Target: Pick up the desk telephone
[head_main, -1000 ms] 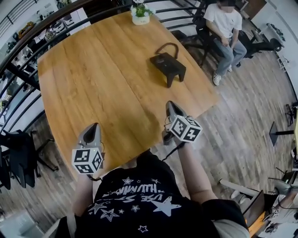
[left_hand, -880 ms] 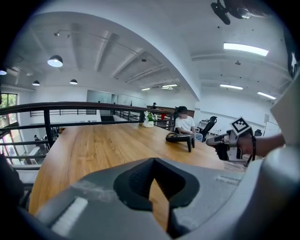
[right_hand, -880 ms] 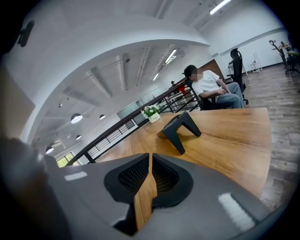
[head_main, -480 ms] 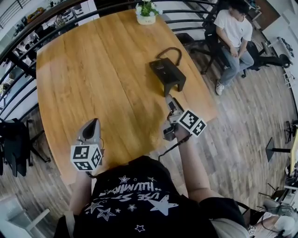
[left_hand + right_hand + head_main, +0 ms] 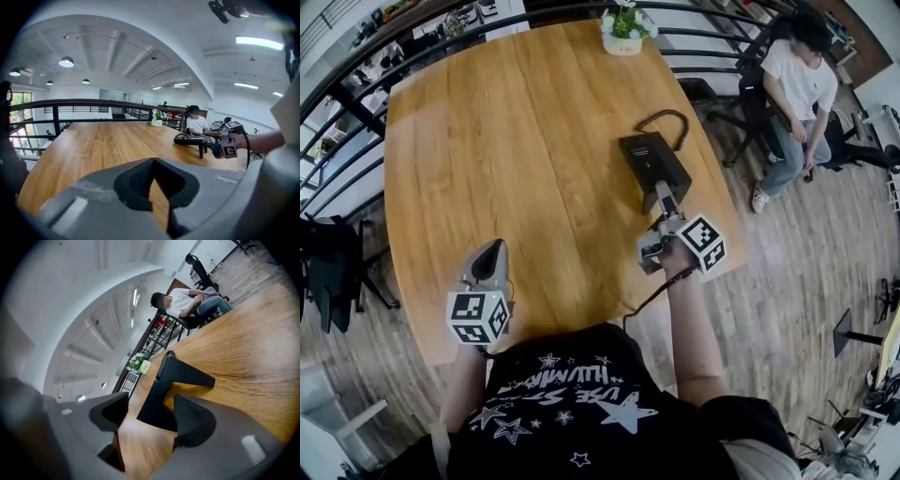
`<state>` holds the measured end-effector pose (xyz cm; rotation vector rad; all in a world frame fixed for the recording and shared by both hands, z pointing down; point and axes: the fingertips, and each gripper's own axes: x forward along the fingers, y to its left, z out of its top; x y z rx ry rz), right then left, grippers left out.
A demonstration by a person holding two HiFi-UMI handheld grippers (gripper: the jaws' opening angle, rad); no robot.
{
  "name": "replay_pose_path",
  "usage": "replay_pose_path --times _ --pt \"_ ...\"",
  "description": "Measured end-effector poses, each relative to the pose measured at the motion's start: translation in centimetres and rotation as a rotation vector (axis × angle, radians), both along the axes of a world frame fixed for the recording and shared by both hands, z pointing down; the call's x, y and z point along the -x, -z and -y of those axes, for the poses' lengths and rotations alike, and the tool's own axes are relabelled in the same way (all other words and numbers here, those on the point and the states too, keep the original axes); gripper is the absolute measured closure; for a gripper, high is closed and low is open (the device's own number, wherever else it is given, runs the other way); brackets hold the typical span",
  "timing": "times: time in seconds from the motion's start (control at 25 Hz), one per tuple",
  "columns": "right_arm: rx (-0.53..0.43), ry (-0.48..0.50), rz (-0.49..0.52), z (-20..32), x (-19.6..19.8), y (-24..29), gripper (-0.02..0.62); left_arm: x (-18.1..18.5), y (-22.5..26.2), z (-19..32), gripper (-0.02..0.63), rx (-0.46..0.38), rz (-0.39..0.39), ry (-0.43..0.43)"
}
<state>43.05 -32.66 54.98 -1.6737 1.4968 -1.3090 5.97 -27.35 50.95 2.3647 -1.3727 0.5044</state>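
**As jaws spread, right gripper lines up on desk telephone**

While the desk telephone (image 5: 652, 169) sits right of centre in the head view, close to the right-hand edge of the wooden table (image 5: 506, 141), the right gripper (image 5: 663, 194) points at its near end, rolled onto its side. Its jaws have just been opening and stand wide apart. In the right gripper view the set's black, wedge-shaped body shows between them, with neither pad pressing on it. The roll probably sets the jaws to straddle the set's narrow near end rather than its broad top.

At lower left, the left gripper (image 5: 492, 251) hangs over the near table edge, its jaws pressed together on nothing, seemingly parked clear of the reach.

A cord loop (image 5: 667, 120) curls at the telephone's far end and may trail on a lift. Bare wood spreads wide to the left, giving room to swing. To the right the table edge runs close, so a nudge that way risks a drop. A potted plant (image 5: 623, 28) at the top edge and a seated person (image 5: 797, 84) at upper right are both well apart.
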Motion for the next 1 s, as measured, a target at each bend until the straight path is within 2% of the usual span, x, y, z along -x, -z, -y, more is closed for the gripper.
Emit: replay_pose_path --times 0.2,0.48,0.72,1.0 --pt "0.019 -0.007 0.069 1.3 -0.7 -1.3 0.293 -0.6 -0.2 1.1 0.604 -0.001 -0.009 0.014" --pt "0.031 -0.010 0.111 3.2 -1.0 -1.7 0.314 -2.8 0.0 2.9 0.604 -0.014 -0.018 -0.019" --pt "0.061 -0.015 0.103 3.8 -1.1 -2.4 0.316 -3.8 0.3 3.9 0.604 -0.020 -0.037 -0.027" --pt "0.114 -0.030 0.033 3.6 -1.8 -2.7 0.341 -4.6 0.2 4.4 0.604 -0.014 -0.043 -0.050"
